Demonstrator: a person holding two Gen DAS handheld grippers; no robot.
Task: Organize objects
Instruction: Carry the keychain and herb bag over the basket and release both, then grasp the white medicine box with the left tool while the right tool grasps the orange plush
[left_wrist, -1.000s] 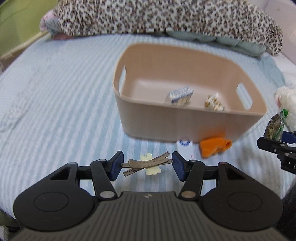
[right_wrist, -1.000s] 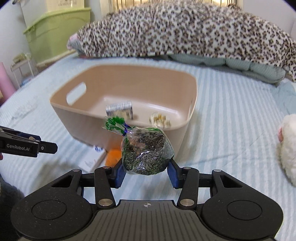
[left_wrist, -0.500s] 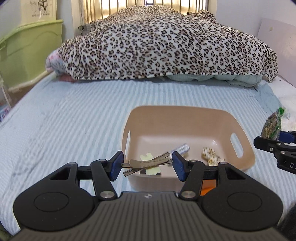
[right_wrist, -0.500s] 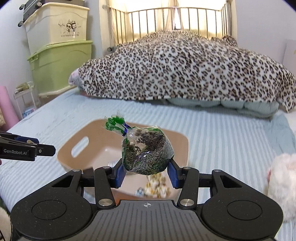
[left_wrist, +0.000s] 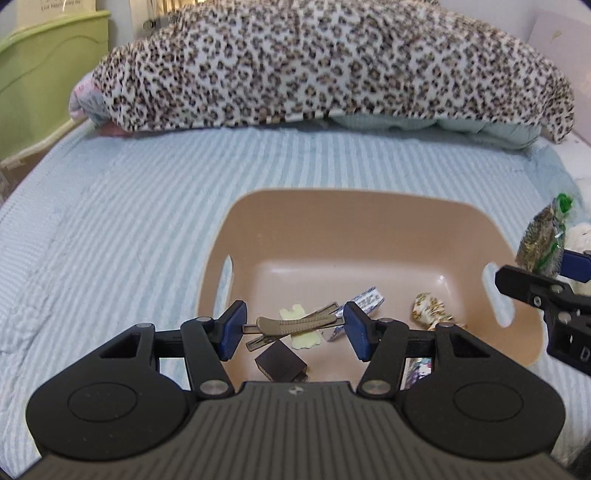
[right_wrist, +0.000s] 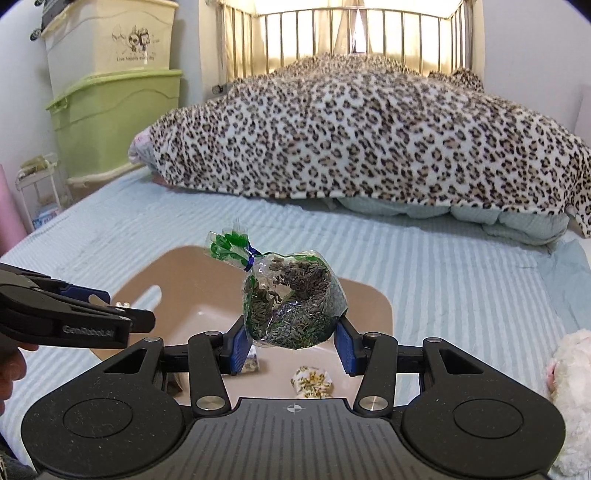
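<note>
A: From the left wrist view, what is the left hand-held gripper (left_wrist: 291, 325) carrying?

B: Its blue pads are clamped on the two ends of a brown hair clip (left_wrist: 291, 323), so the clip lies crosswise between them. It hangs above the tan bin (left_wrist: 369, 206), which sits on the striped bed (left_wrist: 110, 229). I judge the clip is held there so it can fall straight inside.

A: What is in the bin?

B: A dark little box (left_wrist: 281, 361), a blue-and-white packet (left_wrist: 365, 299) and a floral wrapped piece (left_wrist: 430, 308) lie on its floor. The bin looks like the collecting place. At the right edge, the other tool holds its bag just beyond the bin's wall.

A: And the right wrist view?

B: The right hand-held gripper (right_wrist: 291, 341) is closed on the lower belly of a clear bag of dark seeds (right_wrist: 291, 302). The tied green top (right_wrist: 229, 245) stands up and leans left. Gripping the full part probably keeps the soft bag from swinging.

A: Where is it relative to the bin?

B: Over the bin's near right part, with the floral piece below. The left tool reaches in from the left, well apart from the bag. A white plush toy (right_wrist: 570, 373) waits on the bed, outside the bin.
</note>
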